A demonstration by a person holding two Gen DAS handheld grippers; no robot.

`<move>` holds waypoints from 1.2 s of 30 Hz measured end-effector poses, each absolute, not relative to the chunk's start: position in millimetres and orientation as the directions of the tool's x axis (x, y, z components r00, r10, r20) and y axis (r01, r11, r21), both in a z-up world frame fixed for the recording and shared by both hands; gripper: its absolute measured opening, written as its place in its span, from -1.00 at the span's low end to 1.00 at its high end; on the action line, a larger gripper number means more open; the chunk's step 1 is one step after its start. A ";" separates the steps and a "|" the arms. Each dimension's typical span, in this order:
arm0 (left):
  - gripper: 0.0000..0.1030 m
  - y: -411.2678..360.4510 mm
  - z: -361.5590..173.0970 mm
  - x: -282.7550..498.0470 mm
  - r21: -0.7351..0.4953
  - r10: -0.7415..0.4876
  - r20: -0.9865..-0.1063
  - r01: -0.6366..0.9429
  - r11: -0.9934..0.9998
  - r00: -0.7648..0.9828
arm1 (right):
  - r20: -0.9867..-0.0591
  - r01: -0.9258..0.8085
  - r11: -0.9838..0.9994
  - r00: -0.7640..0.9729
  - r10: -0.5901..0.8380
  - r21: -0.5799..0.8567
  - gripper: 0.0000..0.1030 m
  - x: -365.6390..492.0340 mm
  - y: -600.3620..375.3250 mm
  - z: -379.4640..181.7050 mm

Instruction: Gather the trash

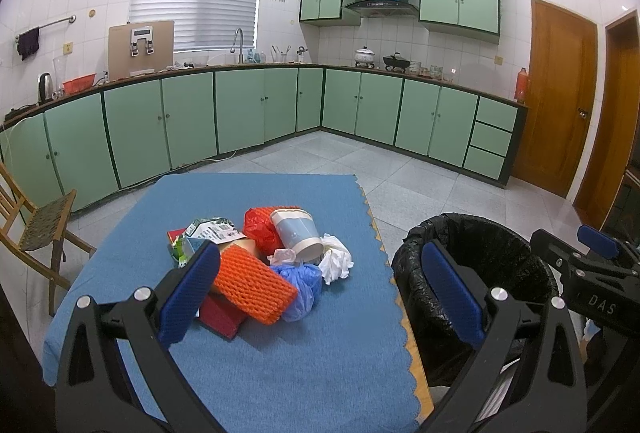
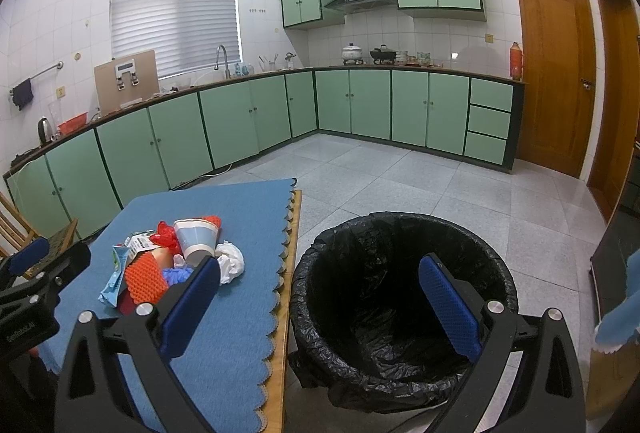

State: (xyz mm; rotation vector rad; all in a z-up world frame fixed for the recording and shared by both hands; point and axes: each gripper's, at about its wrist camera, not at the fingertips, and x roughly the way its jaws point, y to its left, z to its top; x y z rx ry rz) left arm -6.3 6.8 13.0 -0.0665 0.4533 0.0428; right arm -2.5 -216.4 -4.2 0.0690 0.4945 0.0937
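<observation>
A heap of trash lies in the middle of the blue tablecloth (image 1: 280, 373): an orange foam net (image 1: 254, 285), a paper cup (image 1: 298, 233) on its side, a red plastic bag (image 1: 260, 229), a blue plastic bag (image 1: 302, 285), crumpled white tissue (image 1: 336, 261), a red box (image 1: 220, 317) and a printed carton (image 1: 208, 233). My left gripper (image 1: 320, 293) hovers open above the heap's near side, holding nothing. My right gripper (image 2: 320, 301) hangs open and empty over the black-lined trash bin (image 2: 400, 293), which stands on the floor right of the table. The heap shows in that view too, with the paper cup (image 2: 198, 237) and tissue (image 2: 232, 261).
A wooden chair (image 1: 36, 229) stands left of the table. Green cabinets (image 1: 256, 109) line the far walls under a cluttered counter. Wooden doors (image 1: 560, 93) are at the right. Grey tiled floor (image 2: 400, 177) stretches beyond the table and bin. The scalloped table edge (image 1: 400, 313) sits close to the bin.
</observation>
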 end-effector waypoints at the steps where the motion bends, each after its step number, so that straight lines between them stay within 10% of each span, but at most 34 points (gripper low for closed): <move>1: 0.90 5.2 10.9 -6.9 -0.056 0.027 -0.439 -0.057 0.997 0.898 | -0.470 -0.074 0.993 0.876 0.107 0.089 0.88 -2.8 -216.5 -4.7; 36: 0.90 6.2 9.1 -5.1 -0.057 0.028 -0.441 -0.060 0.997 0.897 | -0.468 -0.070 0.993 0.877 0.104 0.090 0.88 -2.5 -218.3 -2.1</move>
